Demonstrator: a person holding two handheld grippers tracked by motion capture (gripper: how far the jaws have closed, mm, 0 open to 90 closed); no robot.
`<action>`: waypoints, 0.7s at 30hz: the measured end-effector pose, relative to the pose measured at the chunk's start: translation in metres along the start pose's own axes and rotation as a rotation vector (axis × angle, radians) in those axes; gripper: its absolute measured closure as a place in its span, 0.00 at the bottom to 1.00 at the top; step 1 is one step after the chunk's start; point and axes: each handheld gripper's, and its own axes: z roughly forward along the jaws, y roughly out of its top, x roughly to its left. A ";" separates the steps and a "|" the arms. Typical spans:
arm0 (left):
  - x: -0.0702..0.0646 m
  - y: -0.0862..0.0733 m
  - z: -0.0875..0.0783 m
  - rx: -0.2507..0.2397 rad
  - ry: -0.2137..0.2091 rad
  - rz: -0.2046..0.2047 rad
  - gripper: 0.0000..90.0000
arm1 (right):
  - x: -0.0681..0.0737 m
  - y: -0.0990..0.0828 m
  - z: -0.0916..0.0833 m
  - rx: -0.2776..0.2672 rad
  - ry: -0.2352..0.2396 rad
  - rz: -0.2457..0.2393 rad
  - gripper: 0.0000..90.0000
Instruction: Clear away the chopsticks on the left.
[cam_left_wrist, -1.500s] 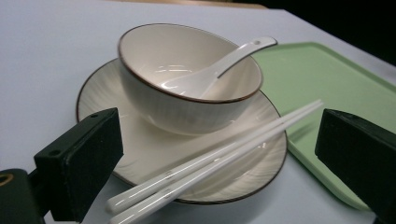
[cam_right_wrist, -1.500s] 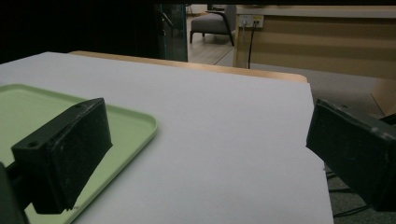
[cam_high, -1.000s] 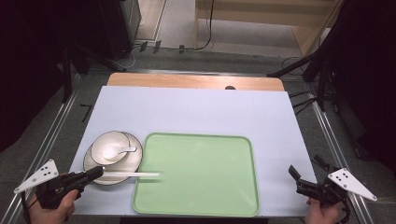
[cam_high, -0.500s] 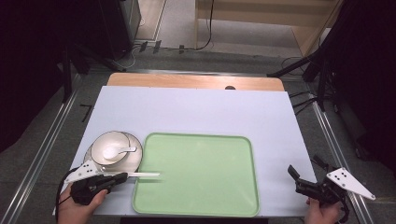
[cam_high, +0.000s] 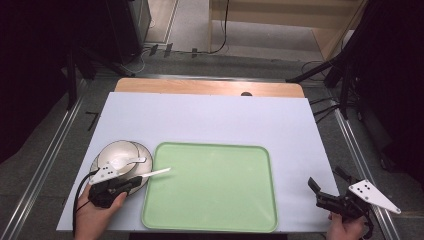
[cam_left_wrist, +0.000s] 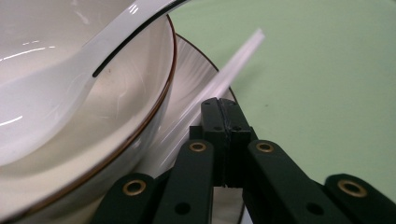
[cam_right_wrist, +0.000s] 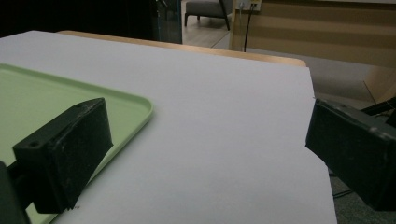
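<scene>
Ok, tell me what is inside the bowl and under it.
Inside the bowl lies a white spoon. Under it sits a plate; the bowl covers the plate's middle.

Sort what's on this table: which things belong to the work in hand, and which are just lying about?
In the work:
- left tongs, shut on the white chopstick
- bowl with spoon, on a plate
- green tray, under the chopstick's tip

Lying about:
- right tongs, open, idle over the white table cover
</scene>
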 end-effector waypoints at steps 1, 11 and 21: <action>-0.001 0.001 0.003 0.004 0.004 -0.001 1.00 | 0.000 0.000 0.000 0.001 -0.002 0.003 0.01; -0.012 0.012 0.020 0.035 0.117 -0.033 1.00 | 0.001 0.000 0.001 0.010 0.003 -0.006 0.01; 0.005 0.005 -0.023 -0.025 -0.010 -0.019 0.91 | 0.002 0.001 0.001 0.007 0.007 -0.011 0.01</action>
